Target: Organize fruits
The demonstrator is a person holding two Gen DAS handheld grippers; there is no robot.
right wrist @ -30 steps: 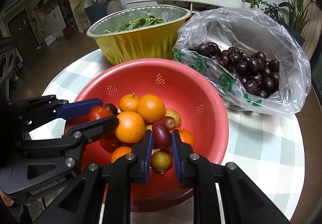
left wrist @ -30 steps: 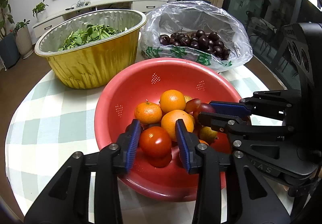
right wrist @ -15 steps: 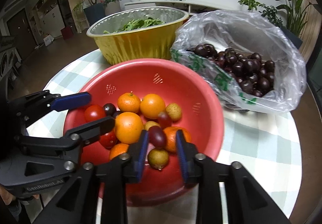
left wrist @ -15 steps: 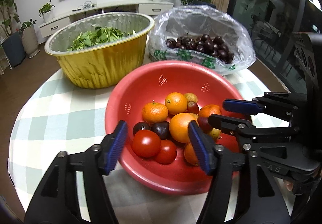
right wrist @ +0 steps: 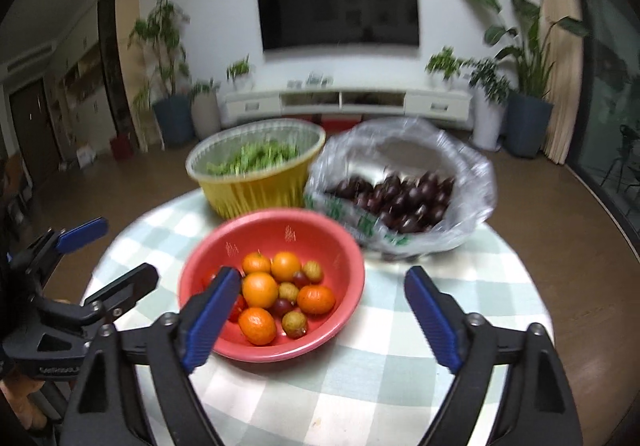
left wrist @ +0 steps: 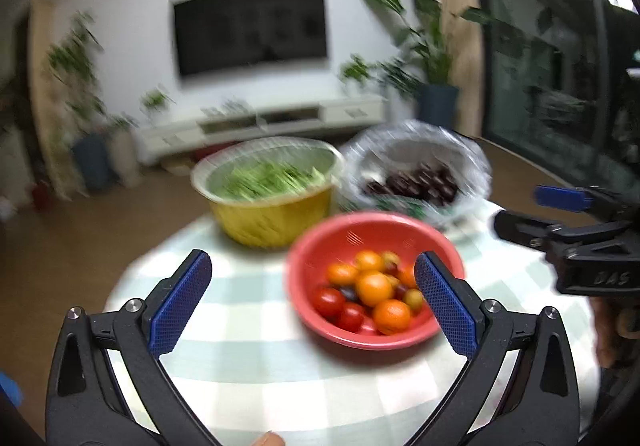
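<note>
A red colander bowl (left wrist: 320,246) (right wrist: 344,246) stands on the round checked table. It holds oranges (left wrist: 374,288) (right wrist: 260,290), red tomatoes (left wrist: 328,302), dark plums (right wrist: 282,306) and small yellow-brown fruits (right wrist: 312,272). My left gripper (left wrist: 314,290) is wide open and empty, raised back from the bowl; it also shows in the right wrist view (right wrist: 108,250). My right gripper (right wrist: 320,310) is wide open and empty, above the table's near side; it also shows in the left wrist view (left wrist: 536,211).
A gold foil bowl of green leaves (left wrist: 272,201) (right wrist: 256,173) stands behind the red bowl. A clear plastic bag of dark cherries (left wrist: 416,177) (right wrist: 400,193) lies at the back right. The checked tablecloth (left wrist: 248,346) (right wrist: 460,274) ends in a round edge. Both views are blurred.
Both grippers have opened wide and pulled back and up from the red bowl. The tomato and the plum they were around stay in the bowl.
</note>
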